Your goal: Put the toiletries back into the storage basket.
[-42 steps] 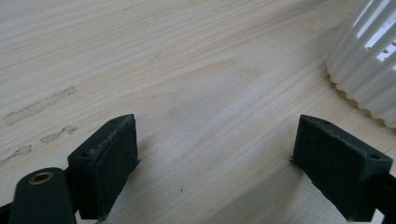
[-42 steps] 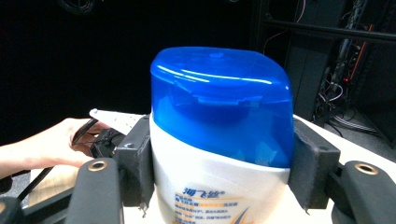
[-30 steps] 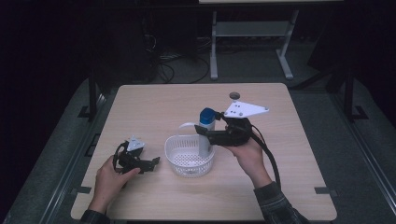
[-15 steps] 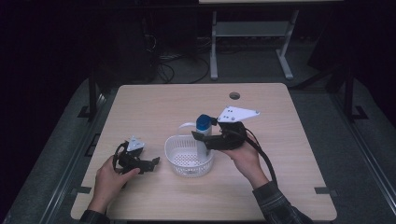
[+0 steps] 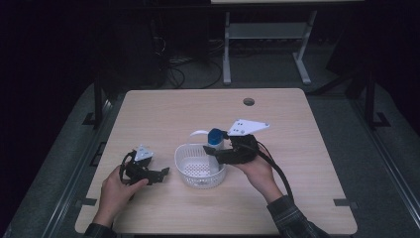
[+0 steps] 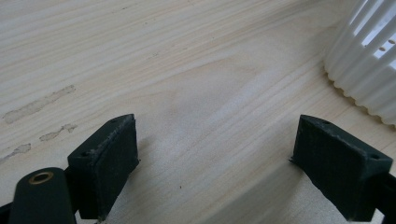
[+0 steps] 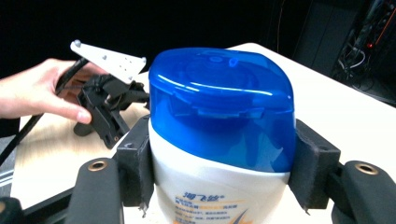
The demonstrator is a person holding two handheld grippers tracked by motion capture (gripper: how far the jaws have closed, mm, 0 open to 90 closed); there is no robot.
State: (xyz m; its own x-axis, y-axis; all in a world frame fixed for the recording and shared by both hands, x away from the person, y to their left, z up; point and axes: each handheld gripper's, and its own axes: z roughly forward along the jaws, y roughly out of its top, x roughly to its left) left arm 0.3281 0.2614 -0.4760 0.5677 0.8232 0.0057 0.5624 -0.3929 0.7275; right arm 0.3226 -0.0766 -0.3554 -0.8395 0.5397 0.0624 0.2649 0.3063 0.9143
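Observation:
A white bottle with a blue cap [image 5: 216,136] hangs tilted over the far rim of the white slotted basket [image 5: 190,173]. My right gripper [image 5: 212,148] is shut on it. In the right gripper view the pads press on both sides of the bottle [image 7: 222,116] just below its cap, and the right gripper [image 7: 222,175] holds it firmly. To the left of the basket my left gripper [image 5: 161,173] rests on the table in the person's hand. In the left gripper view the left gripper [image 6: 212,158] stands open over bare wood, with the basket's wall [image 6: 364,60] at the upper right.
The wooden table [image 5: 163,114] has a small round hole [image 5: 248,101] near its far edge. A cable trails from the right gripper toward the near edge. In the right gripper view, the left gripper [image 7: 109,109] and a hand [image 7: 42,91] show farther off.
The right gripper has sunk with the bottle toward the basket's far rim. The left hand and its gripper have stayed where they were.

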